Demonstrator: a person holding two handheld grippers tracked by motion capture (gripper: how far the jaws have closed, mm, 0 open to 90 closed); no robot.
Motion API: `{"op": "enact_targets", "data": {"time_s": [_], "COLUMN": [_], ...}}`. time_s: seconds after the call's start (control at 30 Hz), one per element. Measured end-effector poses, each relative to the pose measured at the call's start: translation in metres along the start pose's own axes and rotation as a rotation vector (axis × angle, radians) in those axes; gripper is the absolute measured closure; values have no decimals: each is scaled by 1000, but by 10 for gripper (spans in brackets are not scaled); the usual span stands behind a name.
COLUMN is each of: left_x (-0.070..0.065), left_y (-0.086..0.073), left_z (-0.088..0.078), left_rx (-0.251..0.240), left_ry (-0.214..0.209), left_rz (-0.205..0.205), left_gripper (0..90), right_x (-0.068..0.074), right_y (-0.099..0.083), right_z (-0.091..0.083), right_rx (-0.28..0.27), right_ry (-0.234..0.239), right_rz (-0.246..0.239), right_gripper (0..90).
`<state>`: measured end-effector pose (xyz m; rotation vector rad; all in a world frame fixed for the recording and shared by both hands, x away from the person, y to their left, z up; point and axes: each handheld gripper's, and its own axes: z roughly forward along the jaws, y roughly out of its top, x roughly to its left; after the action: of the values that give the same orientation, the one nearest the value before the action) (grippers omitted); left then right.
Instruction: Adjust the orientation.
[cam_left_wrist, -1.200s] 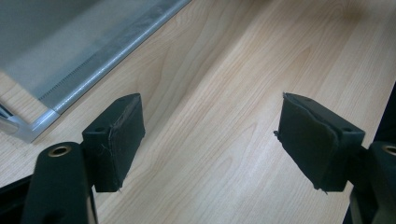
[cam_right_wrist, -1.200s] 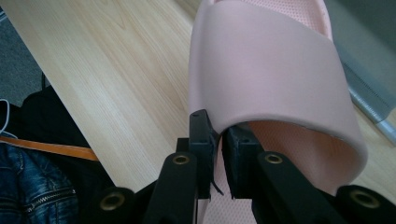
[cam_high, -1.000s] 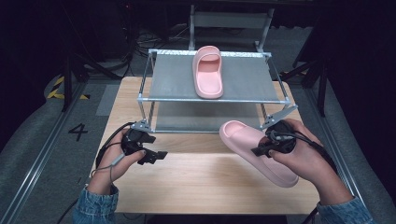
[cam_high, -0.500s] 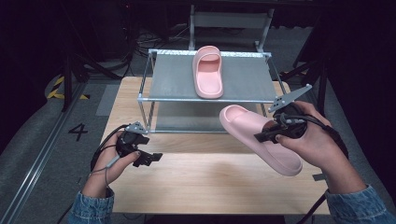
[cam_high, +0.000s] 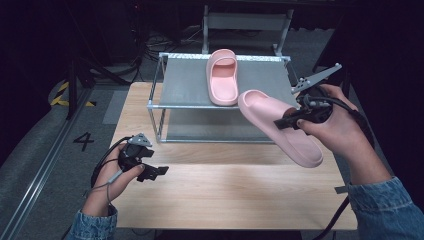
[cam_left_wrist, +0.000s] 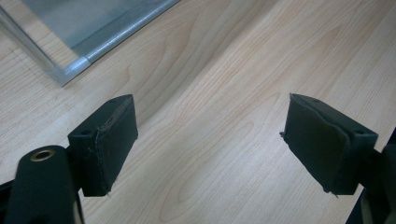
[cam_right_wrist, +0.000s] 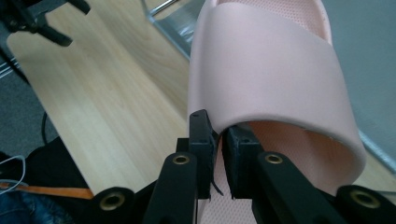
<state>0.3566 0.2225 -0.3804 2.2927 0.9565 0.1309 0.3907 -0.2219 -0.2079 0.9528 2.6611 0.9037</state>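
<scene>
One pink slipper (cam_high: 223, 76) already lies on the top shelf of the metal rack (cam_high: 180, 87) that stands at the far edge of the table (cam_high: 220, 190), toe pointing away from the person, near the middle of the shelf. The second slipper (cam_high: 277, 125) is in the air above the table's right side, just in front of the rack's right front corner, tilted with its toe toward the shelf. The right gripper (cam_right_wrist: 218, 154) holds it, its jaws pinched narrow on the edge of the strap. The left gripper (cam_high: 150, 172) hovers low near the table's left edge with its jaws spread wide and only bare wood between them. So the job looks about half done: one of the pair is stowed, the other is lifted and close to the shelf. What is left, I judge, is to set it down beside the first, on the free right part of the shelf, and let go
</scene>
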Motion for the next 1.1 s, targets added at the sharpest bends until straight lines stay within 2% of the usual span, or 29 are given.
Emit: {"op": "enact_targets", "data": {"time_s": [0.13, 0.17, 0.23, 0.47, 0.57, 0.6, 0.87, 1.1], "left_x": [1, 1, 1, 3, 3, 3, 6, 8], "left_y": [-3, -4, -5, -9, -9, -9, -10, -10], "left_z": [-1, -1, -2, -2, -1, -1, 4, 7], "left_rx": [4, 5, 7, 13, 15, 18, 27, 40], "left_ry": [5, 5, 6, 5, 11, 8, 3, -6], "left_rz": [-4, -8, -9, -15, -20, -16, -25, -25], "left_gripper": [182, 182, 181, 182, 182, 182, 181, 180], "right_x": [-10, -18, -22, -48, -53, -58, -68, -69], "right_y": [8, 13, 15, 33, 37, 41, 49, 47], "right_z": [2, 5, 7, 22, 28, 35, 55, 60], "right_rx": [-6, -5, -3, 11, 8, 6, -23, -39], "right_ry": [-25, -47, -53, -129, -147, -156, -158, -157], "right_rz": [23, 44, 50, 117, 123, 132, 167, 149], "right_gripper": [830, 830, 830, 831, 831, 830, 821, 761]}}
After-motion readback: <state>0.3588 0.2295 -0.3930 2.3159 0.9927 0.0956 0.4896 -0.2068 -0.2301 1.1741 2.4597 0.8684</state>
